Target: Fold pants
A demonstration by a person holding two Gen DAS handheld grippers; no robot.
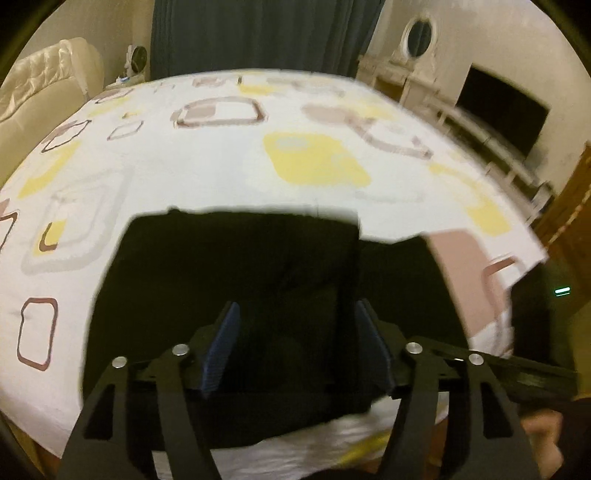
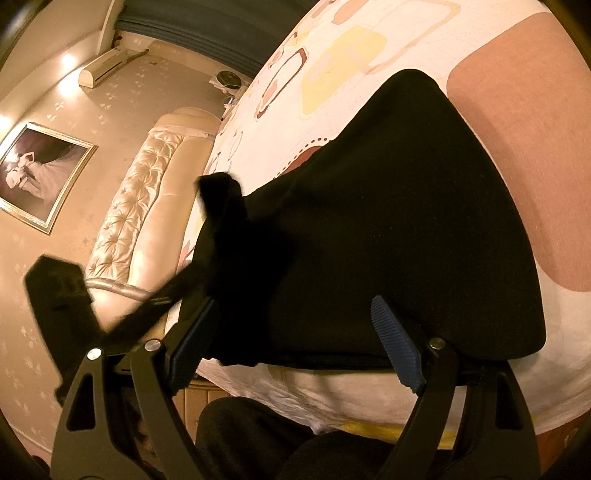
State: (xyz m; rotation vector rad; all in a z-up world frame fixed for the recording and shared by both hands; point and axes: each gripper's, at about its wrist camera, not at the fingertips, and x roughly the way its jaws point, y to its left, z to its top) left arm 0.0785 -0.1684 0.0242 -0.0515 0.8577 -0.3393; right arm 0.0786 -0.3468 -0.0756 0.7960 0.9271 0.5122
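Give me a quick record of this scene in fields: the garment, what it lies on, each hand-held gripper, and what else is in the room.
garment: black pants, folded into a compact dark stack
surface: bed with a white patterned sheet of yellow and brown squares
left hand-held gripper: open, above the pants, nothing between its pads
right hand-held gripper: open, at the near edge of the pants, not gripping them
room: tufted headboard, dark curtain, framed picture, television
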